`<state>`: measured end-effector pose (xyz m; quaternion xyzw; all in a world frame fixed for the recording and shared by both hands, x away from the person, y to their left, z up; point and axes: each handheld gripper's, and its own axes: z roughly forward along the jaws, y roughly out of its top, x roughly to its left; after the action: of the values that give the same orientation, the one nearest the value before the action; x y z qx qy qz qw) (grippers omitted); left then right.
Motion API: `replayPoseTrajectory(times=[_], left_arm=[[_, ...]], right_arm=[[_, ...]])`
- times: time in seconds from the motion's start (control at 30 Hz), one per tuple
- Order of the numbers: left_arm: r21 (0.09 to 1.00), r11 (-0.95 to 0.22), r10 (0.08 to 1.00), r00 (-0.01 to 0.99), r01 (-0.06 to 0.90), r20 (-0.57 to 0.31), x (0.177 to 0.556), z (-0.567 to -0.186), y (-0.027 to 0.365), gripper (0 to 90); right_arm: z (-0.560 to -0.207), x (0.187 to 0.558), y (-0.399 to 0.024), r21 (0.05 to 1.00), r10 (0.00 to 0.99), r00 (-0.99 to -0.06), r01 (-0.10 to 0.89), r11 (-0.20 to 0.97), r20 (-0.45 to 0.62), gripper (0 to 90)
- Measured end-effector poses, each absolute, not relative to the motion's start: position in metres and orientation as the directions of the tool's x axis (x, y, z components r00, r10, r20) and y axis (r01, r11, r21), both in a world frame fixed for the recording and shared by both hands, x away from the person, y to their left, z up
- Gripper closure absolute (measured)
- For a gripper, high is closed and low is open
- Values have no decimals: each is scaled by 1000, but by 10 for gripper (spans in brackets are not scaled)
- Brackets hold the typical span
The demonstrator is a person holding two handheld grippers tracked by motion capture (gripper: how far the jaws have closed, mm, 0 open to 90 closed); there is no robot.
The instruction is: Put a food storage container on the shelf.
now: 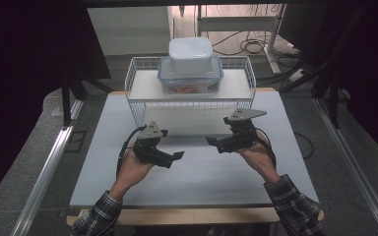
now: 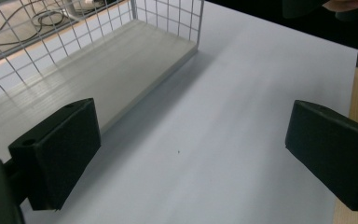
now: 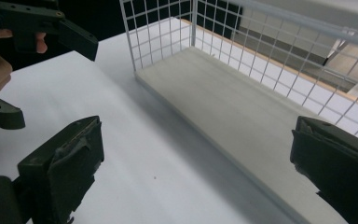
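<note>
White and bare, the table lies under our hands, with dark floor and loose cables beyond its far edge. We hold the left claw and the right claw low over it, tips facing each other, both released with jaws spread wide and nothing between them. Just beyond them stands the wire rack; on its upper shelf sits a clear lidded box with a white container stacked on top.
</note>
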<state>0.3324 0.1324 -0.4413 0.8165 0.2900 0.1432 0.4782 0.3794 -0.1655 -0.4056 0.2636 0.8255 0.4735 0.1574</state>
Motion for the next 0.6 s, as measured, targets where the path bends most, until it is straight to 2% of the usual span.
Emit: replayPoseTrajectory(times=[0.6], left_arm=[[867, -335, 657, 751, 369, -66, 309, -466, 157, 35]], right_arm=[[-429, 355, -189, 845, 610, -792, 325, 425, -2, 22]])
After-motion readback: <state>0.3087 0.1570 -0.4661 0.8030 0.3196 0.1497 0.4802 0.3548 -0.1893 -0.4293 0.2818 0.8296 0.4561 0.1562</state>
